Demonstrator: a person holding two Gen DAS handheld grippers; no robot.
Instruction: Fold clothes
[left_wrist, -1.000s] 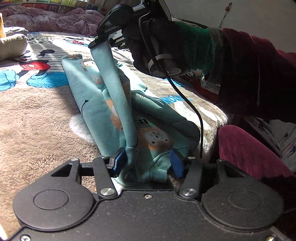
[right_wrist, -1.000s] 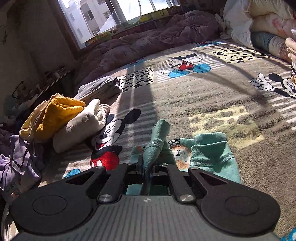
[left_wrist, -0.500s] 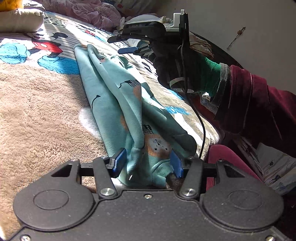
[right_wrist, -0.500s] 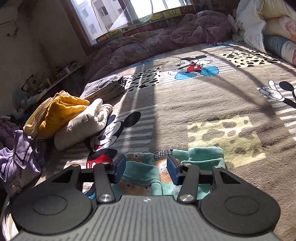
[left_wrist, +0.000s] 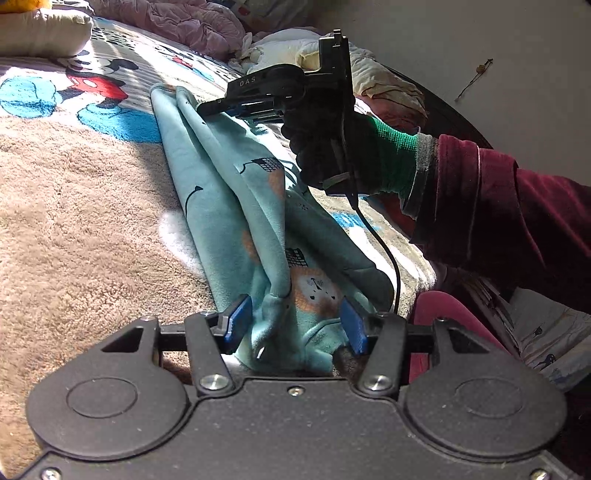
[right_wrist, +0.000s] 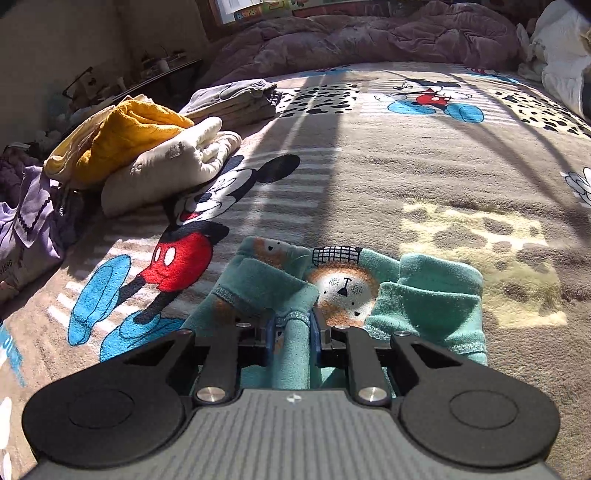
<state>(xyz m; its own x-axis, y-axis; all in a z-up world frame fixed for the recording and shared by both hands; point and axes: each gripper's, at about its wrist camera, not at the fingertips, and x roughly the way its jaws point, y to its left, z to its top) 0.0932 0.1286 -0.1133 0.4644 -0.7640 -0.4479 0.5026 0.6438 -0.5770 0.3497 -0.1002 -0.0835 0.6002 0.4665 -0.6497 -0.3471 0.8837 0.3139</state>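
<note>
Teal fleece, printed with small lion faces and black netting marks, lies as a long narrow garment (left_wrist: 236, 206) on the bed (left_wrist: 74, 221), folded lengthwise into soft ridges. A second ago the right claw (right_wrist: 293, 334) held one strip of it lifted high; half a second ago it had let go and stood spread over the cuffed end. Now it is pressed together again on a thick roll of fleece beside the stitched cuffs, so I judge a fresh grip has been taken for the next fold. The left claw (left_wrist: 295, 325) is unchanged: spread wide, its blue pads either side of the near end, pinching nothing.

Plush, shaggy pile covers the bed, with cartoon mouse figures in red, blue and black. Puffy cream and mustard clothes (right_wrist: 147, 155) sit in a loose heap well apart to the left, with a flat grey folded stack (right_wrist: 236, 99) behind them.
</note>
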